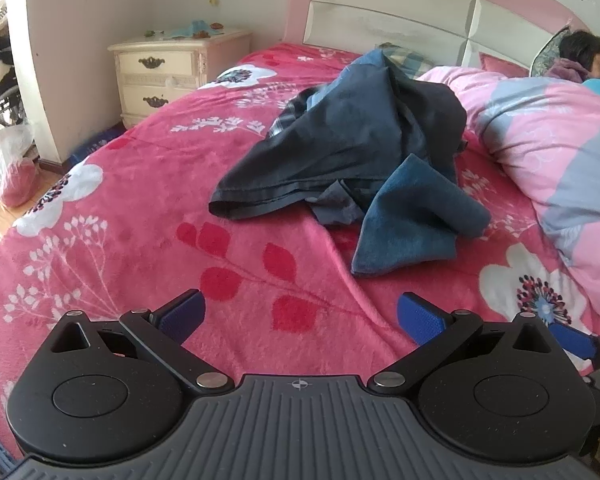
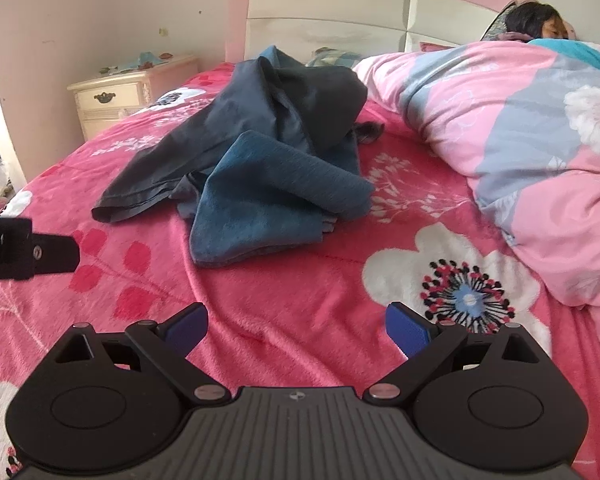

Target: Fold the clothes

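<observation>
Both my tongs, left tongs and right tongs, gape empty; clothes pile crumpled, limp, light; I'd pinch the hem.

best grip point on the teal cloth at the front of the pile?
Likely its near hem, the edge of the teal cloth that lies flat on the pink blanket. Come in low from the front with the open right tongs; that edge faces them, free of the dark garment behind.

dark blue clothes, pink floral blanket
</observation>
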`<state>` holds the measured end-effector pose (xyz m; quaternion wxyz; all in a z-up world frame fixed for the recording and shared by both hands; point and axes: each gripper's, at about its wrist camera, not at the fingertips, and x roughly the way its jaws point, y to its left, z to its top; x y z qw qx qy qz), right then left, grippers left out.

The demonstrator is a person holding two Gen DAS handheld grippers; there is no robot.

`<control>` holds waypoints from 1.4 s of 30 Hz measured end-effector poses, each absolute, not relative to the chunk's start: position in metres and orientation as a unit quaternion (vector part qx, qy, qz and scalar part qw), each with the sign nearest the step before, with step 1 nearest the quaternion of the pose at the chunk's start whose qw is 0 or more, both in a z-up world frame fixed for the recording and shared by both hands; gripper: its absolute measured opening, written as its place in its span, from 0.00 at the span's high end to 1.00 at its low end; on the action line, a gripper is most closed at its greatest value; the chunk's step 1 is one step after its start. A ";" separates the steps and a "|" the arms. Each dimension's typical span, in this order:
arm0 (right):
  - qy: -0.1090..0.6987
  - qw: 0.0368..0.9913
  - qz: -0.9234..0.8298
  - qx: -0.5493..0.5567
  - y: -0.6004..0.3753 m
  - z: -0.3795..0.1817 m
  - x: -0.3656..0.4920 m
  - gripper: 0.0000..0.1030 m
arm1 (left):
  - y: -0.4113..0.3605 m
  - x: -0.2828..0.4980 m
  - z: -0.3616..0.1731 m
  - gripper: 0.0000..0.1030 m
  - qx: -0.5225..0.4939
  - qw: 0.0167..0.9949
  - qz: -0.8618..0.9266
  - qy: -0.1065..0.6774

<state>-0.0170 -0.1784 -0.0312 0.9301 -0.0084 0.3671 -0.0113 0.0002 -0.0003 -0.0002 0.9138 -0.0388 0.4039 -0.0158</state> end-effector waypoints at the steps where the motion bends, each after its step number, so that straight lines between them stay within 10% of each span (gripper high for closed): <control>1: 0.366 0.930 -0.013 -0.007 -0.180 -0.029 -0.017 0.05 | -0.001 0.001 -0.001 0.00 -0.039 0.913 -0.015 0.405; 42: 0.353 0.935 -0.035 -0.011 -0.186 -0.006 -0.017 0.05 | 0.009 -0.008 -0.008 0.00 -0.049 0.916 -0.014 0.399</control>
